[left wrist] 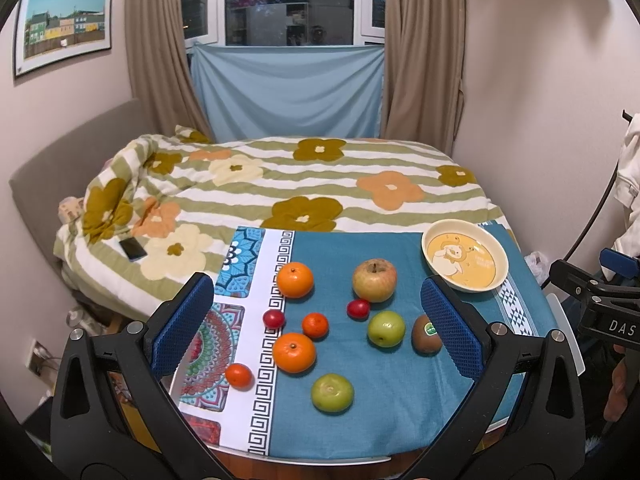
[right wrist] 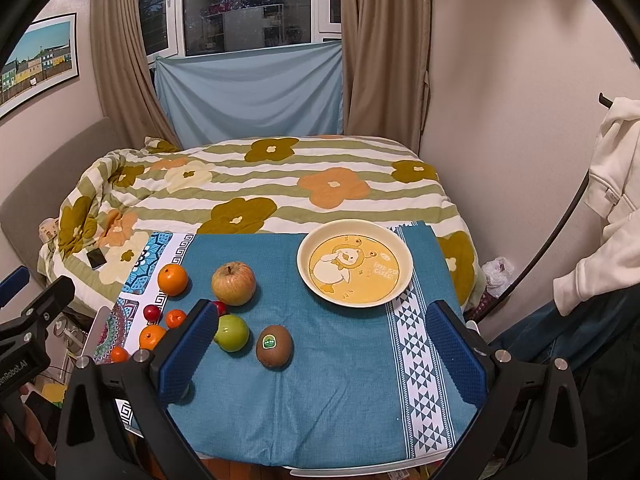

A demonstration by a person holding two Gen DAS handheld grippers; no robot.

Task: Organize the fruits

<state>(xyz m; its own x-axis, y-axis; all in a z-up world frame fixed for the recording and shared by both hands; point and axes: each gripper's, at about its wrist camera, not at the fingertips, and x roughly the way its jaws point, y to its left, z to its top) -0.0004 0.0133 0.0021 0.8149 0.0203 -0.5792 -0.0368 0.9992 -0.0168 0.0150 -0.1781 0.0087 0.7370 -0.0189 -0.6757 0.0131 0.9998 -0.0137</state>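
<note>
I hold my left tool (left wrist: 316, 316) and right tool (right wrist: 320, 344) spread wide and empty above the bench, choosing. The fruits lie scattered on the blue cloth (right wrist: 340, 392); the kiwi (right wrist: 274, 345) sits nearest the empty plate (right wrist: 404, 254), a sensible first pick.

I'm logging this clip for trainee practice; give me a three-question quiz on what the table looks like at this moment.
1. True or false: the bowl already holds fruit.
2. Which fruit carries a sticker? A) apple B) kiwi C) the large orange
3. Fill in: both the left gripper and the right gripper have jaws standing ____, holding nothing.

Key: 1 false, the bowl is empty. 2 B. 3 open.
</note>
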